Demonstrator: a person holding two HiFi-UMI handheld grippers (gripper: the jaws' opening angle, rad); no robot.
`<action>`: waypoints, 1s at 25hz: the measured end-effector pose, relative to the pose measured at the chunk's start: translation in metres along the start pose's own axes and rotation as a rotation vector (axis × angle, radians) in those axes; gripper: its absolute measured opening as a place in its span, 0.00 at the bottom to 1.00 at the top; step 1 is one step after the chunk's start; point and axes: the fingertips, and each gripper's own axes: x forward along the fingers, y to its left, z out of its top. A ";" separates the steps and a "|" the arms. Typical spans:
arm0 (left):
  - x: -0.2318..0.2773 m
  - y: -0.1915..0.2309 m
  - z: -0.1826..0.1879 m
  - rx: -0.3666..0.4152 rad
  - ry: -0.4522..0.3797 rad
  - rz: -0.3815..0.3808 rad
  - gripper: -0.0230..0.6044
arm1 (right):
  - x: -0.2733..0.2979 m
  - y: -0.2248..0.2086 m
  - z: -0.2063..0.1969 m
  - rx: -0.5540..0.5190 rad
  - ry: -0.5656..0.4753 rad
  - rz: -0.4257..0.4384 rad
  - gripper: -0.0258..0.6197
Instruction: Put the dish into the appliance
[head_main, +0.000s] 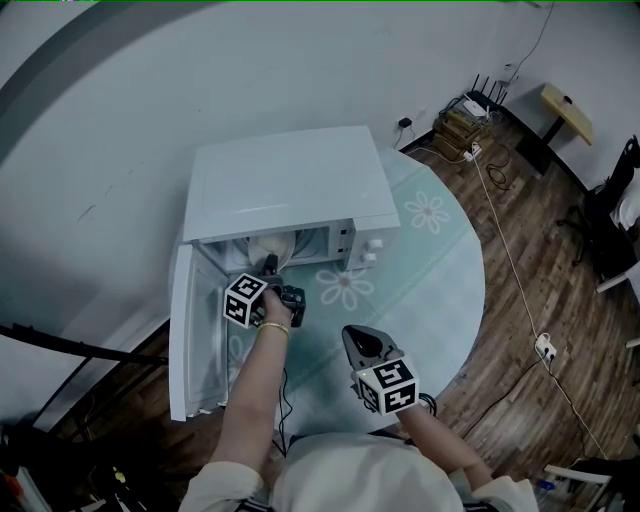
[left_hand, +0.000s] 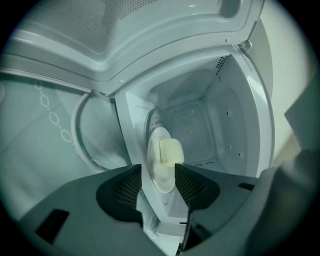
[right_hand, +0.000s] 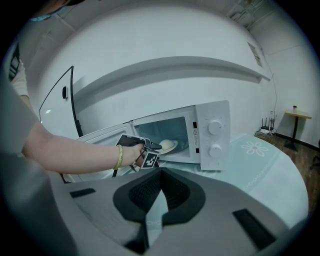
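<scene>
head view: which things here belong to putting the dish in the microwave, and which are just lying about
Part of the job: microwave, its open door, dish inside it, left tool open at the dish.
Just lying about: router, power strip, side table; right tool shut and idle.

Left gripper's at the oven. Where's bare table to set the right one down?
Bare teal flowered tablecloth lies right of the white microwave and in front of it, between its open door and the right gripper. The oven mouth is crowded: left gripper and white plate sit in it.
</scene>
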 end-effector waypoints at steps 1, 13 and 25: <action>-0.003 0.000 -0.002 0.011 0.005 0.003 0.34 | -0.001 0.000 0.000 -0.001 -0.002 0.000 0.05; -0.060 -0.006 -0.031 0.194 0.089 -0.014 0.26 | -0.018 0.005 0.000 0.002 -0.033 -0.015 0.05; -0.142 -0.010 -0.071 0.496 0.261 -0.042 0.05 | -0.046 0.013 -0.011 0.044 -0.055 -0.012 0.05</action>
